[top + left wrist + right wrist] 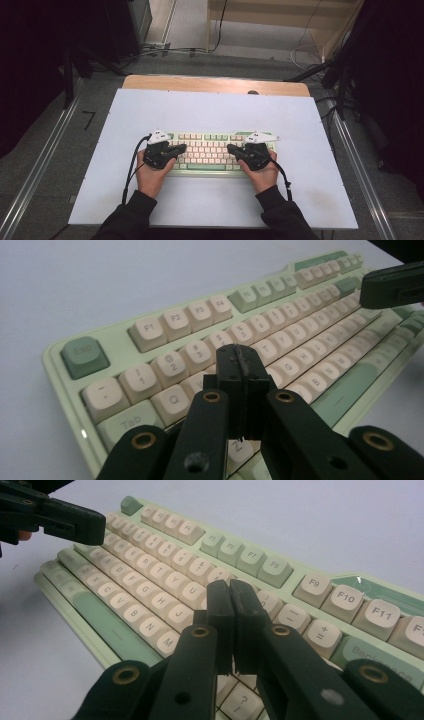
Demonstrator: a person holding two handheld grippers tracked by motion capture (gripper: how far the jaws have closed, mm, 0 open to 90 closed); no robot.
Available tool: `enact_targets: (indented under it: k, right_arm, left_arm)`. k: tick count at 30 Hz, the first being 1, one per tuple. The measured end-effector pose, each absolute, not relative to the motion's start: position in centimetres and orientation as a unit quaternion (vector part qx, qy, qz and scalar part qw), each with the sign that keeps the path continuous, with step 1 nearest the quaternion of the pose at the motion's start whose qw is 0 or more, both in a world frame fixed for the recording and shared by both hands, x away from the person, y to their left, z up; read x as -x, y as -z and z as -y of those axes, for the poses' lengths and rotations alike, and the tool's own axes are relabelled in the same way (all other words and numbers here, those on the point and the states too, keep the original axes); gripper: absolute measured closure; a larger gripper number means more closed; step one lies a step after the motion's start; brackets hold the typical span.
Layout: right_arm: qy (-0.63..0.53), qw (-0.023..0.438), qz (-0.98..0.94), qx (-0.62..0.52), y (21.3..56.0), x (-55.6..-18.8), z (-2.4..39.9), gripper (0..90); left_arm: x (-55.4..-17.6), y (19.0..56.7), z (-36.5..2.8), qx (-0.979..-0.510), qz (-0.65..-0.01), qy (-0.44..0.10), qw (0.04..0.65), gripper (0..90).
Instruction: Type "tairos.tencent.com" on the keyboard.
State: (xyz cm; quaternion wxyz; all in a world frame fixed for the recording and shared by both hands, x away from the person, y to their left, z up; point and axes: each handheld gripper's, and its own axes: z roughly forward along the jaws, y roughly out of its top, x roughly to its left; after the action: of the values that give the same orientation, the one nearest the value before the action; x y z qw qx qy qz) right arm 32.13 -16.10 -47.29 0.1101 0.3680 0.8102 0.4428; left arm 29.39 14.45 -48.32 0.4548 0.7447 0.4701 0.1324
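Left tongs (181,148) and right tongs (232,148), jaws pressed together and empty, poised over opposite ends of a green-and-cream keyboard (206,150), tips pointing toward each other. Keyboard directly beneath both tongs, lying flat on the white tabletop (210,110).
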Motion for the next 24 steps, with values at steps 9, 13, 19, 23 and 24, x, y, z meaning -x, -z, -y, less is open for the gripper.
enact_targets:
  k: [9, 13, 19, 23, 24]
  right_arm:
    - [-0.443, 0.110, -0.809, -0.370, 47.2, -32.1, 16.2, 86.0]
    - [-0.443, 0.110, -0.809, -0.370, 47.2, -32.1, 16.2, 86.0]
    - [-0.442, 0.112, -0.810, -0.368, 47.2, -32.1, 16.1, 86.0]
    - [-0.442, 0.113, -0.810, -0.368, 47.2, -32.0, 16.2, 86.0]
    - [-0.443, 0.113, -0.810, -0.368, 47.2, -32.0, 16.1, 86.0]
  left_arm:
    - [-29.1, 48.8, -15.4, -0.744, -0.482, -0.132, 0.442, 90.0]
    - [-29.0, 49.0, -15.6, -0.745, -0.485, -0.131, 0.438, 90.0]
    - [-29.0, 49.2, -15.5, -0.749, -0.486, -0.131, 0.430, 90.0]
    - [-29.0, 49.2, -15.5, -0.749, -0.487, -0.131, 0.430, 90.0]
    - [-29.0, 49.2, -15.5, -0.749, -0.487, -0.131, 0.430, 90.0]
